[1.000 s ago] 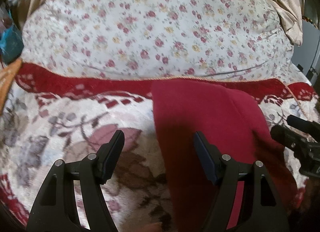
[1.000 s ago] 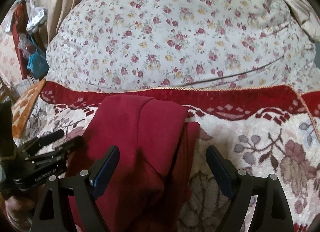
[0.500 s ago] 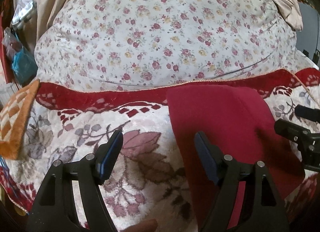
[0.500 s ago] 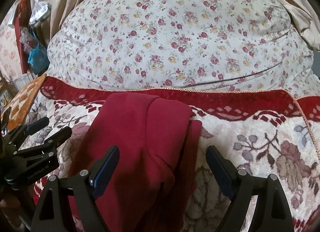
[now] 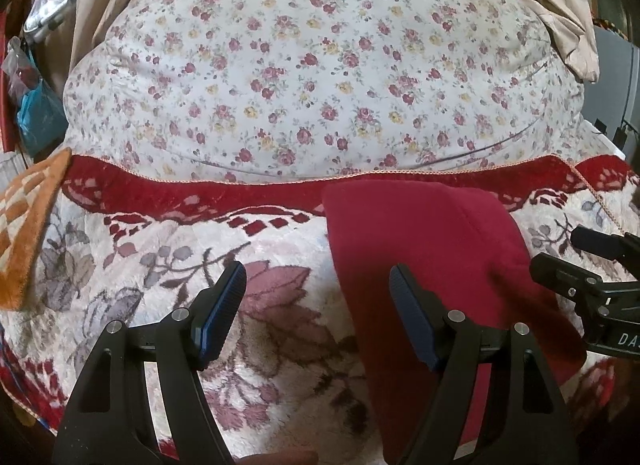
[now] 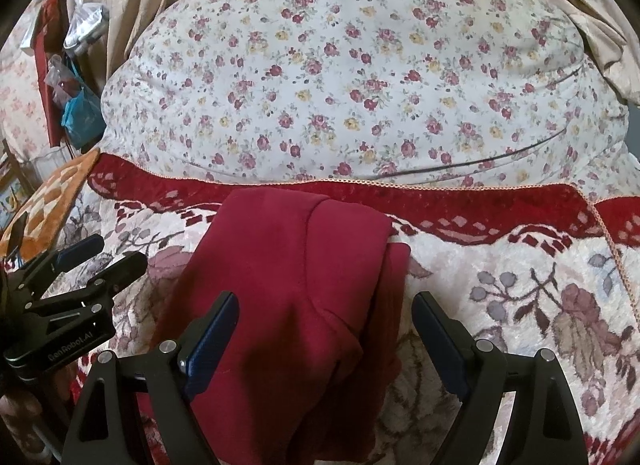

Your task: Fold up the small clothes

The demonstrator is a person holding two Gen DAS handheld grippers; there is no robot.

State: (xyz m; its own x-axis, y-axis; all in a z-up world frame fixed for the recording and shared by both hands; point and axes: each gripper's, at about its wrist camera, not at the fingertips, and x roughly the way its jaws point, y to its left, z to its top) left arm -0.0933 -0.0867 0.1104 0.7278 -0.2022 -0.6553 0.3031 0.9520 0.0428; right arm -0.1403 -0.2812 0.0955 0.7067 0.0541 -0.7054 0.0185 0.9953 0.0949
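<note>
We see the folded dark red knit garment (image 6: 296, 285) lying on the plush cream blanket with maroon flowers and a red border (image 5: 168, 265), its far edge touching that border, near the white pillow sprinkled with small roses (image 5: 320, 77). Our left tongs (image 5: 316, 297) stand spread above the blanket, just left of the garment (nothing between them). Our right tongs (image 6: 324, 321) hang spread over the garment's near right part, pinching nothing.
</note>
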